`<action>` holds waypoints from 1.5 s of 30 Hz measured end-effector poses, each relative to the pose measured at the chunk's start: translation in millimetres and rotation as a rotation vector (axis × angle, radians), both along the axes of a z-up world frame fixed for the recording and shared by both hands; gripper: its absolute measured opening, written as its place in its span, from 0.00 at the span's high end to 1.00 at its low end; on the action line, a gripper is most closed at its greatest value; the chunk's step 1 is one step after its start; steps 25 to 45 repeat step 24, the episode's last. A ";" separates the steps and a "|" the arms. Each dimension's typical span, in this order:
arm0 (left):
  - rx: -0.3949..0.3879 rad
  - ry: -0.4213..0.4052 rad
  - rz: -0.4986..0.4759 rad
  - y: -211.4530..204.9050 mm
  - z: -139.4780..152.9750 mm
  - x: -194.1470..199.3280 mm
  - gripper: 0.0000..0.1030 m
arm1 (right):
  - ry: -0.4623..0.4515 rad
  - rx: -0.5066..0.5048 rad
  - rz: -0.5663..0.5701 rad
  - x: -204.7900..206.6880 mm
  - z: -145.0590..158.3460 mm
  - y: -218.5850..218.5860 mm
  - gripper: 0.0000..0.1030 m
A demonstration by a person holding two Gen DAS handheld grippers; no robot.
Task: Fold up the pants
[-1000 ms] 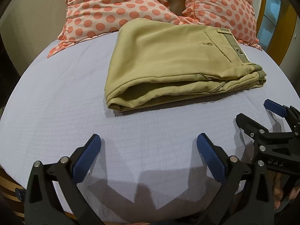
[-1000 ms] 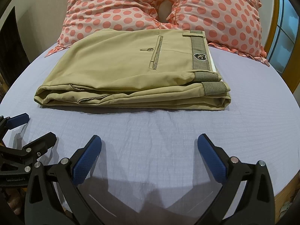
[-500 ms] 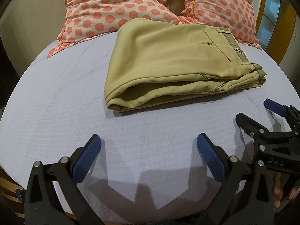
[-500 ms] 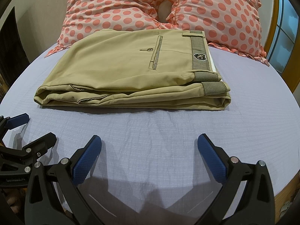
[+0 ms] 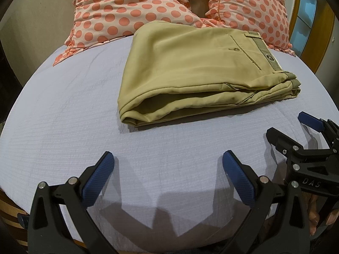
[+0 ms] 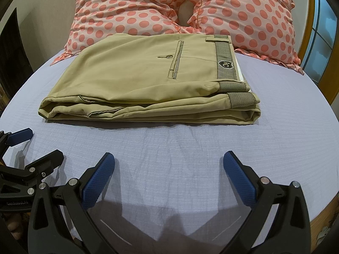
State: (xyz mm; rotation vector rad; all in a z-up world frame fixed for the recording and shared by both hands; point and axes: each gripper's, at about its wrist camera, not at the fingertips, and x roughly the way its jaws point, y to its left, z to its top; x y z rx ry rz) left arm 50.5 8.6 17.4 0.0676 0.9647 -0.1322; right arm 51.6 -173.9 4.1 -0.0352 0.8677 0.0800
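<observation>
Nothing has moved: both tongs, left (image 5: 167,169) and right (image 6: 168,169), gape before folded pants (image 6: 148,82), pillows (image 6: 190,8) behind.

The bed (image 6: 275,127) wears a pale lavender sheet with fine creases. Folded khaki pants (image 6: 148,80) lie flat on it toward 12 o'clock, waistband at 2 o'clock. Behind them, two pink polka-dot pillows (image 6: 127,8) rest on the sheet, touching the pants' far edge.

place: home bedroom | evidence: bed with pale lavender sheet (image 6: 275,139) | two polka-dot frilled pillows (image 6: 127,10) at the head | wood-framed window (image 6: 320,42) at right | plain wall (image 5: 38,21)
</observation>
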 end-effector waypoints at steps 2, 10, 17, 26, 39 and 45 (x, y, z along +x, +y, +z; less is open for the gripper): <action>-0.001 0.001 0.001 -0.1 -0.1 -0.1 0.02 | 0.000 0.000 0.000 0.0 -0.1 0.2 0.01; 0.000 0.007 0.001 0.2 -1.0 0.6 0.02 | -0.001 0.000 -0.001 0.3 0.2 -0.2 0.01; 0.002 0.012 0.000 0.5 -1.5 1.1 0.02 | -0.002 0.000 -0.002 0.3 0.6 -0.1 0.01; 0.004 0.019 -0.002 0.6 -1.5 1.2 0.02 | -0.002 0.001 -0.003 1.0 1.1 -0.5 0.01; 0.004 0.019 -0.002 0.6 -1.5 1.2 0.02 | -0.002 0.001 -0.003 1.0 1.1 -0.5 0.01; 0.004 0.019 -0.002 0.6 -1.5 1.2 0.02 | -0.002 0.001 -0.003 1.0 1.1 -0.5 0.01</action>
